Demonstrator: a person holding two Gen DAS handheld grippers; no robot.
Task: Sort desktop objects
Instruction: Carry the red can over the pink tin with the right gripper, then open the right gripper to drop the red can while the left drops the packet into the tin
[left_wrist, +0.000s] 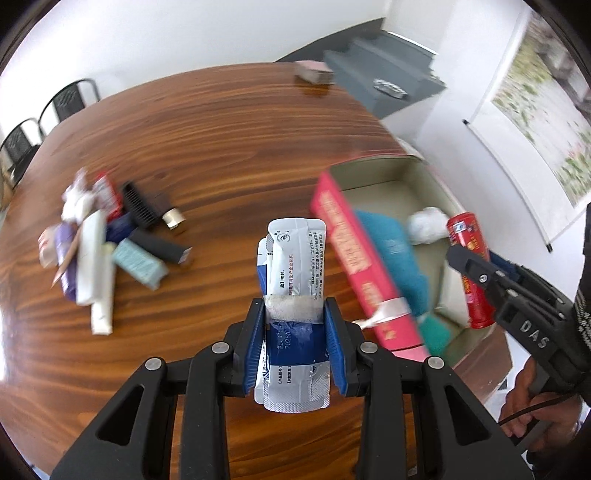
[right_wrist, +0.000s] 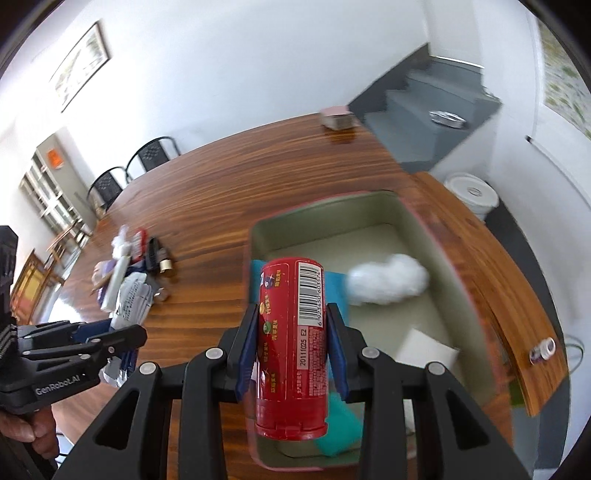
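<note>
Left gripper (left_wrist: 295, 314) pinching bundle of white and blue packets (left_wrist: 295, 258), packets poking out past jaws, up over brown tabletop (left_wrist: 221, 129). Right gripper (right_wrist: 291, 343) pinching red can (right_wrist: 291, 347), jaws pressed on both sides, can hanging over open box (right_wrist: 436, 236). In box: white fluffy ball (right_wrist: 388, 278), teal cloth (right_wrist: 336, 288). Pile of small things (left_wrist: 103, 240) lying on tabletop, well apart from box.

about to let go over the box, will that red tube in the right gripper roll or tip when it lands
The red tube is a smooth cylinder, so it would likely roll if laid down. Tall and narrow, it may tip if stood upright. The box walls should contain it.
</note>
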